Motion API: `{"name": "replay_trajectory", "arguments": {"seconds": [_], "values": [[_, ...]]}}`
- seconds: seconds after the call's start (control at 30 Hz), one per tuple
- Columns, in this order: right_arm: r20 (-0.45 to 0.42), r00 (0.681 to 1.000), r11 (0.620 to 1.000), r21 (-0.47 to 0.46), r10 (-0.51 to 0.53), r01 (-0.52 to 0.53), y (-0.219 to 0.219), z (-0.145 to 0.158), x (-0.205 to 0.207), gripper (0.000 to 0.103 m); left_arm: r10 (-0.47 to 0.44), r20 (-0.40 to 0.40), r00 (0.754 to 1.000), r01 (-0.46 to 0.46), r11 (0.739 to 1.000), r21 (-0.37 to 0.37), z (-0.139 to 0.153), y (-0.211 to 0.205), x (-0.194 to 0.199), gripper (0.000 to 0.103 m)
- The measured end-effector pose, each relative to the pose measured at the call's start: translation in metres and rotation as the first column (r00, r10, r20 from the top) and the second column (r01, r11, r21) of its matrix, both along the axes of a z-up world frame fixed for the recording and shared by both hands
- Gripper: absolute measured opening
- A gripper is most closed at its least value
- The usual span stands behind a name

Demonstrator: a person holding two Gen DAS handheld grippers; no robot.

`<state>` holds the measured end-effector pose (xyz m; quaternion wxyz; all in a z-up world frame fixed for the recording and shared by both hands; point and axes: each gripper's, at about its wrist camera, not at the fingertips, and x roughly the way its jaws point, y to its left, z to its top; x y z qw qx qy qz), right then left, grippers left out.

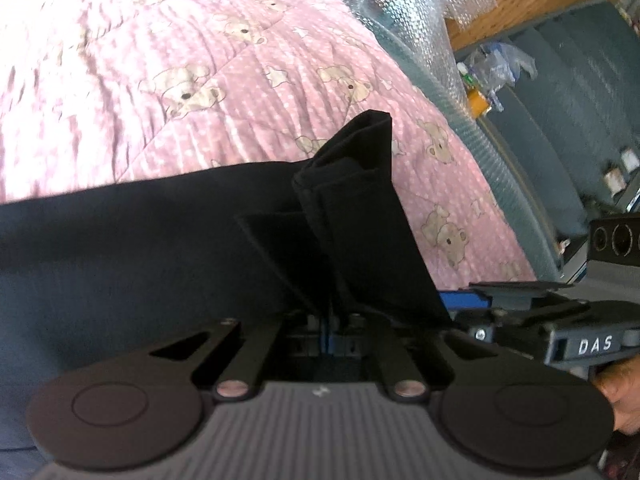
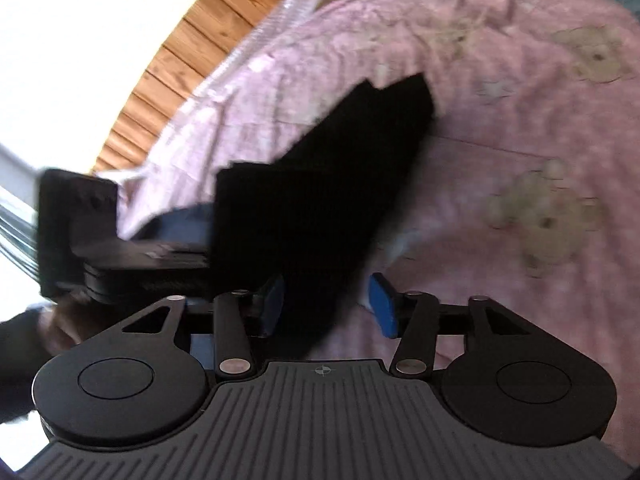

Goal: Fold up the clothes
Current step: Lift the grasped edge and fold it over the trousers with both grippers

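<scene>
You have a pink teddy-bear quilt [image 1: 168,80] spread underneath, bubble wrap [image 1: 420,4] along its edge, a grey sofa [image 1: 560,128] beyond, and wood panelling [image 2: 176,60] behind.

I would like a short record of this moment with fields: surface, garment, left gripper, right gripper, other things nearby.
surface: pink quilt printed with teddy bears
garment: black garment, partly lying on the quilt, one folded edge lifted
left gripper: left gripper shut on the lifted black fold
right gripper: right gripper open, blue pads apart, black cloth lying between them
other things nearby: bubble wrap beside the quilt; wood panelling behind
</scene>
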<state>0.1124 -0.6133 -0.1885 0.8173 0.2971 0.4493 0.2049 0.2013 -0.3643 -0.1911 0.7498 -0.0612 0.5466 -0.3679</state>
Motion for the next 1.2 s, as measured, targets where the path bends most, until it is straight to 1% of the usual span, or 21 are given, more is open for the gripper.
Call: {"name": "replay_trajectory", "arguments": {"seconds": [0.03,0.13,0.23,0.27,0.3,0.33,0.4,0.47,0.5,0.53,0.57,0.6,0.7,0.73,0.8,0.9,1.0,1.03,1.1,1.13,1.2], "values": [[0.004,1.000,1.000,0.024,0.004,-0.004,0.000,0.001,0.002,0.016,0.007,-0.008,1.000,-0.007,1.000,-0.009,-0.001,0.001,0.001,0.004],[0.029,0.999,0.999,0.039,0.019,-0.020,0.000,0.006,-0.001,0.008,0.021,-0.014,1.000,-0.021,1.000,-0.021,-0.001,0.003,0.001,0.004],[0.051,0.998,0.998,0.060,0.021,-0.024,-0.003,0.013,-0.009,0.007,0.033,-0.015,0.999,-0.033,0.999,-0.035,-0.003,0.005,0.001,0.004],[0.060,0.998,0.998,0.054,0.015,-0.018,-0.004,0.014,-0.012,0.011,0.036,-0.017,0.999,-0.036,0.999,-0.041,-0.003,0.005,0.001,0.004],[0.066,0.998,1.000,0.031,-0.001,-0.001,-0.005,0.014,-0.012,0.025,0.039,-0.020,0.999,-0.040,0.998,-0.045,-0.004,0.006,0.001,0.004],[0.071,0.997,1.000,0.001,-0.023,0.023,-0.006,0.013,-0.010,0.053,0.041,-0.021,0.999,-0.042,0.998,-0.049,-0.004,0.007,0.002,0.004],[0.082,0.995,0.998,-0.038,-0.052,0.056,-0.005,0.010,-0.003,0.074,0.039,-0.021,0.999,-0.040,0.998,-0.053,-0.005,0.006,0.003,0.004],[0.071,0.996,0.999,-0.011,-0.048,0.049,-0.003,0.003,0.007,0.074,0.040,-0.024,0.999,-0.041,0.998,-0.055,-0.005,0.006,0.004,0.004],[0.066,0.997,0.999,0.019,-0.038,0.037,-0.002,0.001,0.009,0.069,0.038,-0.022,0.999,-0.039,0.998,-0.055,-0.005,0.006,0.004,0.004],[0.062,0.998,0.999,0.046,-0.024,0.021,-0.001,0.000,0.010,0.047,0.037,-0.021,0.999,-0.038,0.998,-0.054,-0.005,0.005,0.004,0.004],[0.055,0.998,0.998,0.057,-0.010,0.007,0.001,0.000,0.011,0.031,0.035,-0.019,0.999,-0.036,0.998,-0.053,-0.005,0.005,0.004,0.004],[0.054,0.998,0.998,0.055,-0.012,0.009,0.001,0.003,0.009,0.006,0.034,-0.016,0.999,-0.035,0.998,-0.051,-0.005,0.004,0.005,0.004],[0.069,0.995,0.997,0.040,-0.068,0.065,-0.006,0.016,-0.010,0.002,0.020,0.025,0.999,-0.020,1.000,-0.014,0.001,-0.003,0.002,0.004],[0.073,0.992,0.994,0.053,-0.103,0.099,-0.012,0.024,-0.023,0.002,0.007,0.057,0.998,-0.007,1.000,0.012,0.007,-0.007,-0.003,0.002],[0.062,0.981,0.980,0.083,-0.186,0.180,-0.026,0.037,-0.055,0.001,-0.037,0.146,0.989,0.032,0.999,0.034,0.024,-0.016,-0.015,0.002],[0.011,0.952,0.948,0.104,-0.304,0.302,-0.044,0.041,-0.106,0.001,-0.075,0.259,0.963,0.074,0.997,0.013,0.054,-0.027,-0.037,0.002],[-0.070,0.907,0.899,0.124,-0.415,0.421,-0.060,0.029,-0.144,0.001,-0.150,0.360,0.921,0.161,0.987,0.000,0.074,-0.046,-0.063,0.002],[-0.102,0.891,0.880,0.142,-0.442,0.453,-0.064,0.022,-0.151,0.001,-0.190,0.387,0.902,0.200,0.980,0.016,0.076,-0.055,-0.072,0.002],[-0.147,0.871,0.856,0.170,-0.469,0.489,-0.068,0.012,-0.157,0.001,-0.273,0.424,0.864,0.275,0.960,0.057,0.077,-0.076,-0.091,0.002],[-0.153,0.868,0.853,0.168,-0.473,0.494,-0.069,0.009,-0.158,0.001,-0.311,0.442,0.841,0.303,0.949,0.090,0.074,-0.087,-0.101,0.002],[-0.138,0.872,0.863,0.137,-0.469,0.486,-0.071,0.010,-0.156,0.001,-0.376,0.457,0.806,0.346,0.926,0.152,0.063,-0.106,-0.116,0.002]]}}
